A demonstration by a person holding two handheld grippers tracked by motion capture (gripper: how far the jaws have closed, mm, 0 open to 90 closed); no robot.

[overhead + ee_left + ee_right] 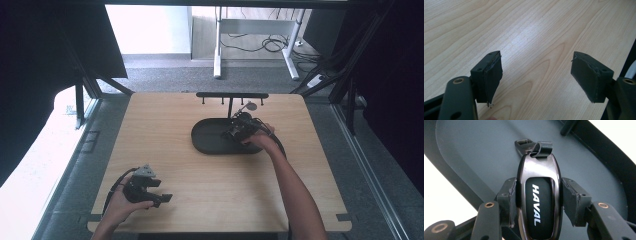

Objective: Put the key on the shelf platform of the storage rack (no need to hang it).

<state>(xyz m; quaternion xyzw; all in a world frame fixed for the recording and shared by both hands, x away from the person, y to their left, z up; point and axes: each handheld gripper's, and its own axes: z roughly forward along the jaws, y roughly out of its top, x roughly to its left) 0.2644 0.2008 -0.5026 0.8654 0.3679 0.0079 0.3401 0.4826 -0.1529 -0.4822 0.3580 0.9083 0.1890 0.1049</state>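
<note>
Down at the near edge of the worktop [165, 150], the left gripper [536, 75] just sits idle, fingers [491, 75] spread wide with nothing but bare wood grain between them.

Further back, the right gripper [537, 202] has its fingers [507, 200] clamped tight on both sides of a glossy black Haval key fob [539, 197], hovering right over the dark oval tray [210, 145] with the leather loop and clip pointing into it. That shiny casing looks slippery to me, so if the grip eases too high up the fob could drop, clatter and skid off, or the clip could snag on the tray's rim. Behind the tray stands a hook rack [232, 95]. Beyond the worktop there's grey carpet, a white desk frame and a tangle of cables on the floor.
</note>
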